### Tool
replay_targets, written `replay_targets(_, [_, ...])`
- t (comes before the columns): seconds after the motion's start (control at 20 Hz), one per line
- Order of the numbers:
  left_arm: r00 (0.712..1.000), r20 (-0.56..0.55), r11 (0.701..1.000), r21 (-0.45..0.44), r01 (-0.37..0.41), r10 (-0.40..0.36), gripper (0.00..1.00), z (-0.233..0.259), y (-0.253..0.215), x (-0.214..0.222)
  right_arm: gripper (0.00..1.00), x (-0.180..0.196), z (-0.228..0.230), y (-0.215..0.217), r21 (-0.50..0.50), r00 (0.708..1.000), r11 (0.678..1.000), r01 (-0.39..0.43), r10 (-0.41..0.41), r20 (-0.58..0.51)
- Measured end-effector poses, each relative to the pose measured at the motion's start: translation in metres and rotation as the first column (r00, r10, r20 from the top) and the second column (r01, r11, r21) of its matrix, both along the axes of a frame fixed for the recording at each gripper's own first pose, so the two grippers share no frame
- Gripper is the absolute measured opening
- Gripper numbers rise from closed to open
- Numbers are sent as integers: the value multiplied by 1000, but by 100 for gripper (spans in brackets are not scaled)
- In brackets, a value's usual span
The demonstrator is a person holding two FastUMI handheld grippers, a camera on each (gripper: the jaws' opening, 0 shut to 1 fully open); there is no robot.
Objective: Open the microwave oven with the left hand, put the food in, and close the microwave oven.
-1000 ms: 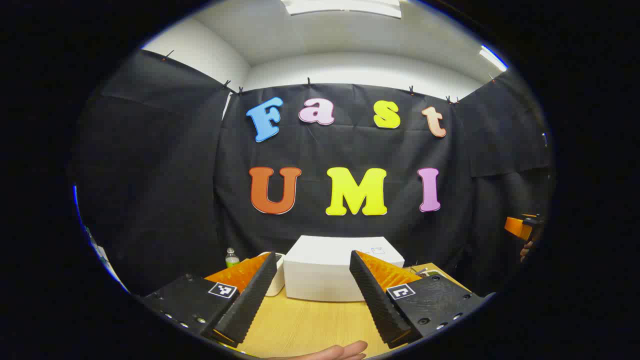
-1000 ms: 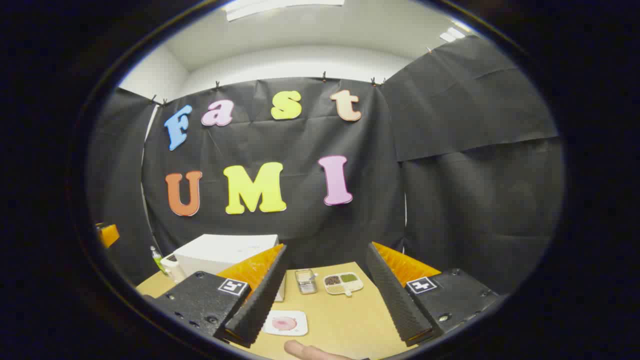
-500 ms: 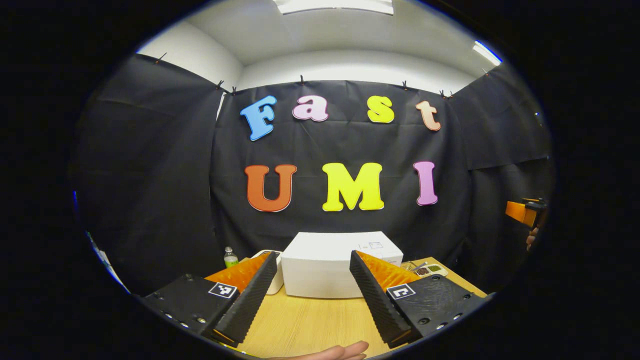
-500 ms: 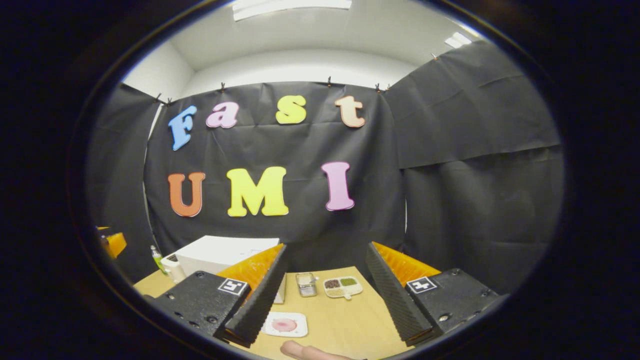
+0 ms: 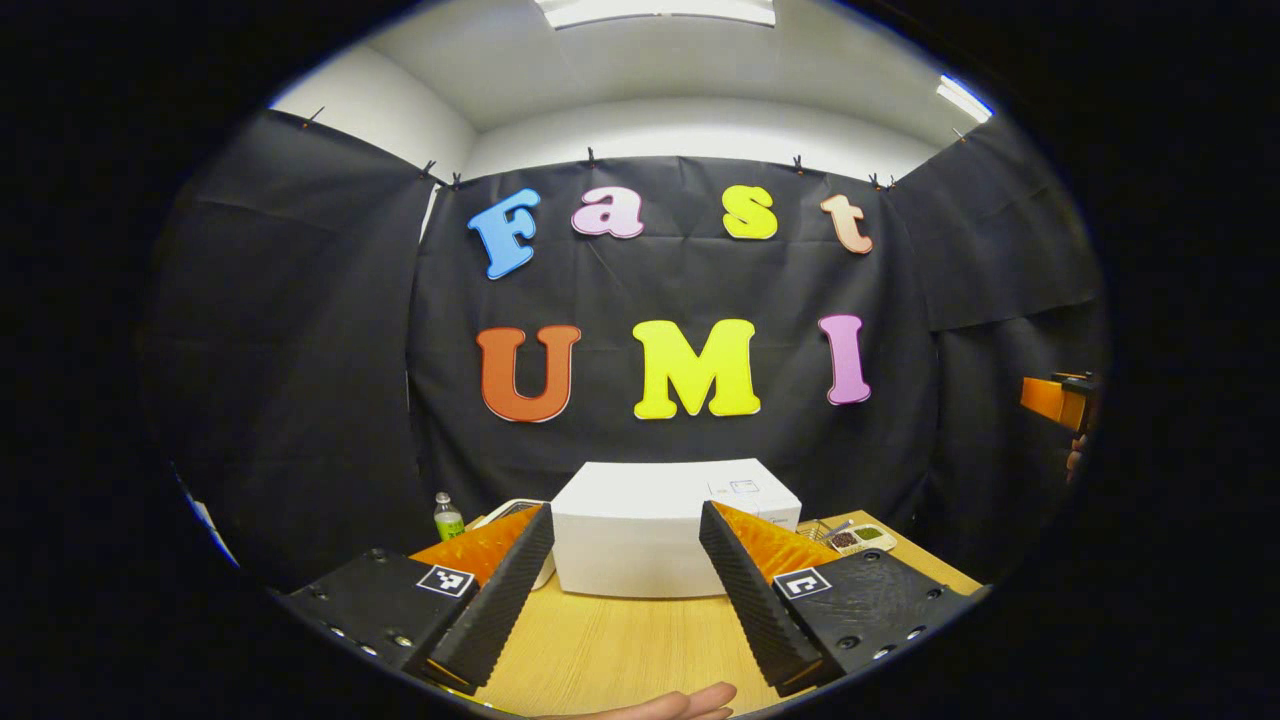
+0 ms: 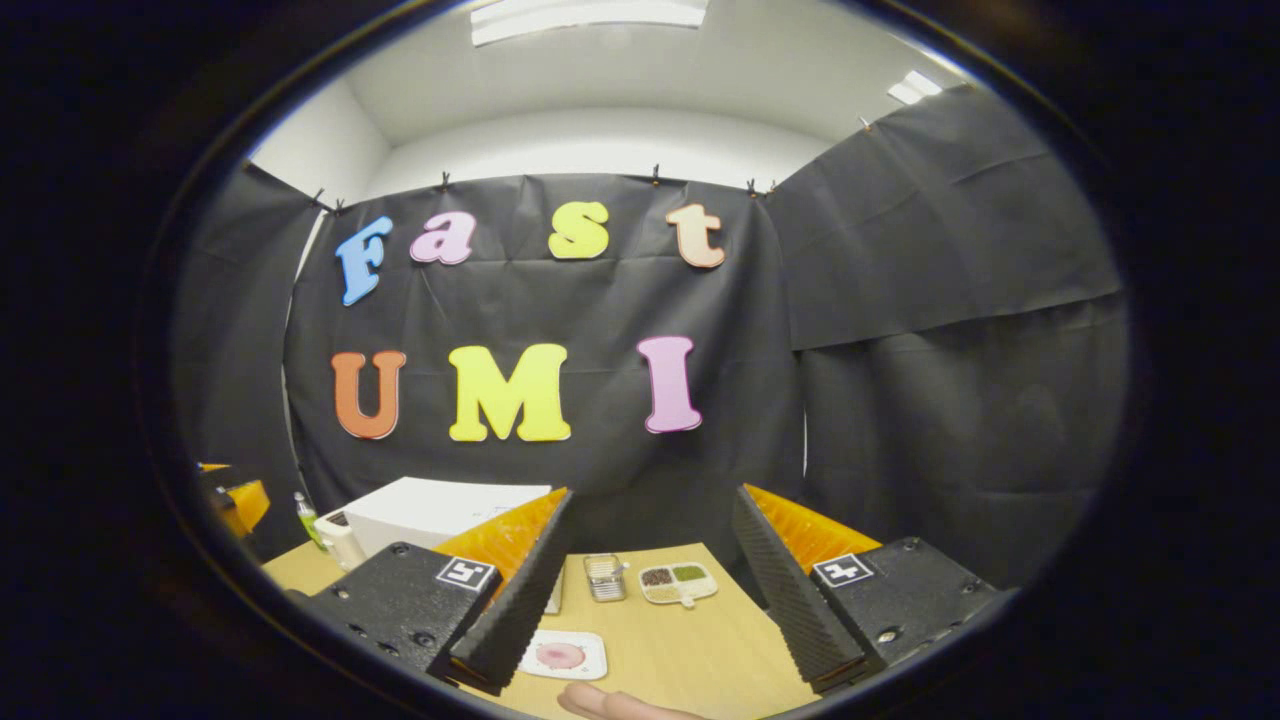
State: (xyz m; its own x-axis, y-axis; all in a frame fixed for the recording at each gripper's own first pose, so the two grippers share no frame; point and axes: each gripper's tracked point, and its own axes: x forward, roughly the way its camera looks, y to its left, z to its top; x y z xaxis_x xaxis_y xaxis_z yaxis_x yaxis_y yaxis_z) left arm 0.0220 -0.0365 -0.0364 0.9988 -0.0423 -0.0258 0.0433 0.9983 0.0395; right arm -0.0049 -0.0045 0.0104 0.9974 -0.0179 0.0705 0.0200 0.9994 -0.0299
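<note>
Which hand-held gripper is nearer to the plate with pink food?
Right. The right hand-held gripper hangs just above the plate; the left one faces the microwave.

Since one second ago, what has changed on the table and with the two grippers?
Only small camera shifts. In the left gripper view the microwave has risen slightly in the picture; in the right gripper view the plate and tray have slid down a little. Both grippers seem to tilt slightly, in opposite ways. Nothing was taken or let go: the left gripper and right gripper stay open, and the microwave stays closed.
</note>
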Motion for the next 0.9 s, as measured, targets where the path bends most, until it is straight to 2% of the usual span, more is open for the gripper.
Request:
replay_targets(0.05, [1000,5,1000,-1,6,-6,93,0,-3,5,91,2,-1,-1,0,1000,1000,-2,2,0])
replay_targets(0.1, [1000,19,1000,-1,8,-8,93,4,-7,11,100,4,-3,-2,2,1000,1000,-5,5,-4])
replay_targets(0.15, [999,40,1000,-6,11,-11,93,7,-10,18,91,6,-3,-4,5,1000,1000,-7,7,-6])
replay_targets(0.55, [998,-23,998,-29,55,-56,93,-39,-59,103,91,14,-4,-35,-1,1000,1000,-2,2,10])
replay_targets(0.8, [989,-115,994,-68,83,-91,93,-106,-101,155,91,14,-7,-54,-1,1000,1000,-6,6,7])
replay_targets(0.9, [986,-131,994,-52,97,-103,93,-129,-117,173,91,13,-9,-63,1,1000,1000,-1,1,13])
